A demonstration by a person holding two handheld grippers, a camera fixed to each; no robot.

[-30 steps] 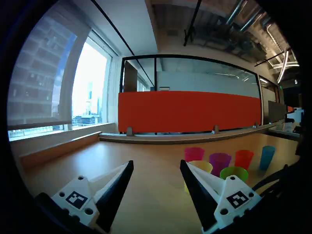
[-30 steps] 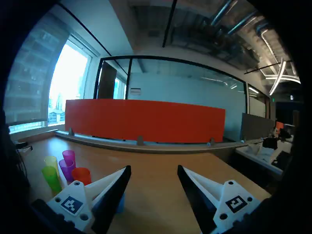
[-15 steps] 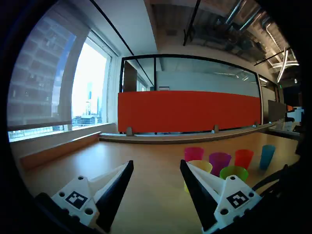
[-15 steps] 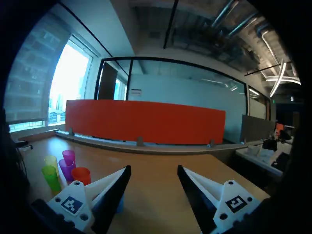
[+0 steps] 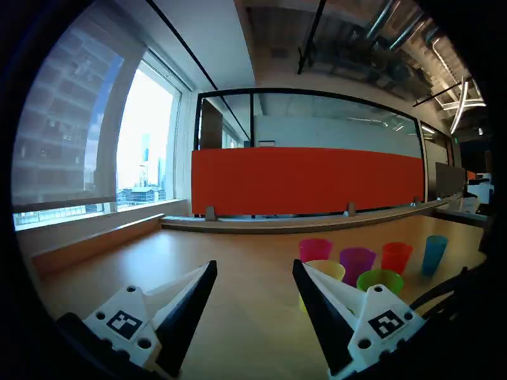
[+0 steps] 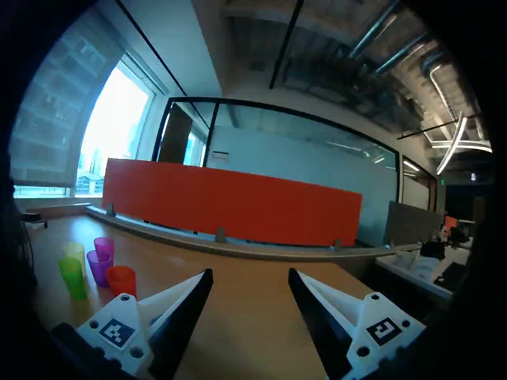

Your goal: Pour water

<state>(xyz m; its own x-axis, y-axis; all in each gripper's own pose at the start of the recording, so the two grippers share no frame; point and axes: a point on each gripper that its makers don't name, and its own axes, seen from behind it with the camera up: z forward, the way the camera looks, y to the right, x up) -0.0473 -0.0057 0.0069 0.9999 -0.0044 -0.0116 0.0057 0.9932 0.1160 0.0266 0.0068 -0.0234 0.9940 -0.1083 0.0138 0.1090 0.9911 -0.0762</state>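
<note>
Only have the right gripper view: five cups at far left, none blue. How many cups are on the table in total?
Observer: Six. The left gripper view adds a blue cup at the right end of the group, beside the orange cup.
Operator: Left gripper state?
Observer: The left gripper is open, with nothing between its fingers.
Operator: Which cup is closest to it?
Observer: The yellow cup, partly hidden behind its right finger.
</note>
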